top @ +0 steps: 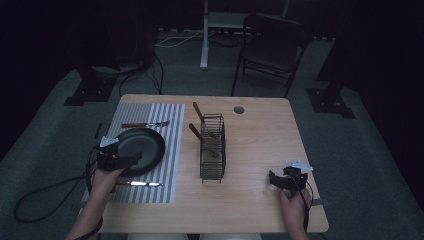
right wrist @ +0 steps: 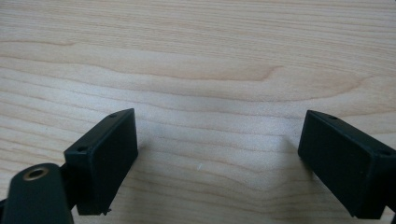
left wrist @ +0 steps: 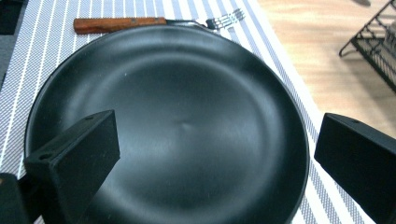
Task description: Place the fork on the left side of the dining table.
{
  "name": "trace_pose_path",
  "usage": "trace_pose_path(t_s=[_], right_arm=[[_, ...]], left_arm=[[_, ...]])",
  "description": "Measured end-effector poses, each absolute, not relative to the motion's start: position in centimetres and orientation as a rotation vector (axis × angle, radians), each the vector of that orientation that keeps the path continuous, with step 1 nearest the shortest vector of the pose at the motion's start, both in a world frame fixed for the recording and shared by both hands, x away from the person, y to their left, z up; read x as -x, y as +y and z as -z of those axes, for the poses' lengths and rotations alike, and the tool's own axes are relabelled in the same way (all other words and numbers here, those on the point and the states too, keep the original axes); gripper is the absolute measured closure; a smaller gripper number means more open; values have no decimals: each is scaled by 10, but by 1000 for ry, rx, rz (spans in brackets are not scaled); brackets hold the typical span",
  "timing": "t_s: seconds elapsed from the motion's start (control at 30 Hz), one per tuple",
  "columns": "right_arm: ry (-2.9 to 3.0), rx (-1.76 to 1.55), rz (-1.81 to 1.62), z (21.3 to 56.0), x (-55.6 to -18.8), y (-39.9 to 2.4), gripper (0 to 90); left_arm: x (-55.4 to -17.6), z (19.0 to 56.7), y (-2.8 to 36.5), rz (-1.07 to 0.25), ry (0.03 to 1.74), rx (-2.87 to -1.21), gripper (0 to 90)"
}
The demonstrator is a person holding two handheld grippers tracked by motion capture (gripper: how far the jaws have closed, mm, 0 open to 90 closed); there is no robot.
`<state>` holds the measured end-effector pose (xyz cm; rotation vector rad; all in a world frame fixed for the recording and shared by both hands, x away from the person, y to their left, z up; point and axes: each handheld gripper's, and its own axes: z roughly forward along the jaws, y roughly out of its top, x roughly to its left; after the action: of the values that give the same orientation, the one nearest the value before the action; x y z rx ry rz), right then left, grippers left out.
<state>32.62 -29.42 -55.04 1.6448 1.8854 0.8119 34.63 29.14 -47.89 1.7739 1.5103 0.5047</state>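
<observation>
**Left gripper poised over the black plate, jaws wide**

The black plate [top: 142,148] lies flat on the striped placemat [top: 170,150] at the left of the wooden table [top: 260,145]. Being round, it has no long axis and points no way; its hollow faces up. The left gripper [top: 131,161] sits at the plate's near-left edge. In the left gripper view the plate [left wrist: 187,121] spreads between and beyond the two jaws, which stand wide apart over its near rim with nothing between them; whether they touch the rim I cannot tell.

A wooden-handled fork [left wrist: 154,23] lies just beyond the plate's far rim, its long axis across the mat, tines toward the wire rack [top: 212,147]. A knife [top: 137,184] lies on the mat on the plate's near side, also crosswise. The rack stands mid-table, well apart from the plate, with wooden-handled utensils [top: 202,135] leaning in it.

The right gripper [top: 276,181] rests low at the table's near-right, well apart from everything; its jaws gape wide over bare wood, holding nothing.
</observation>
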Motion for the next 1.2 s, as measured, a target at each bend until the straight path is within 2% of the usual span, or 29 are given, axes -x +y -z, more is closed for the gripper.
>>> trace_pose_path(t_s=[0.67,1.2], right_arm=[[1885,-1647,-812,550,-326,-294,116],[1885,-1648,-812,550,-326,-294,115]], left_arm=[[-294,489,291,-532,1446,-1809,2],[-256,509,295,-642,1458,-1802,2]])
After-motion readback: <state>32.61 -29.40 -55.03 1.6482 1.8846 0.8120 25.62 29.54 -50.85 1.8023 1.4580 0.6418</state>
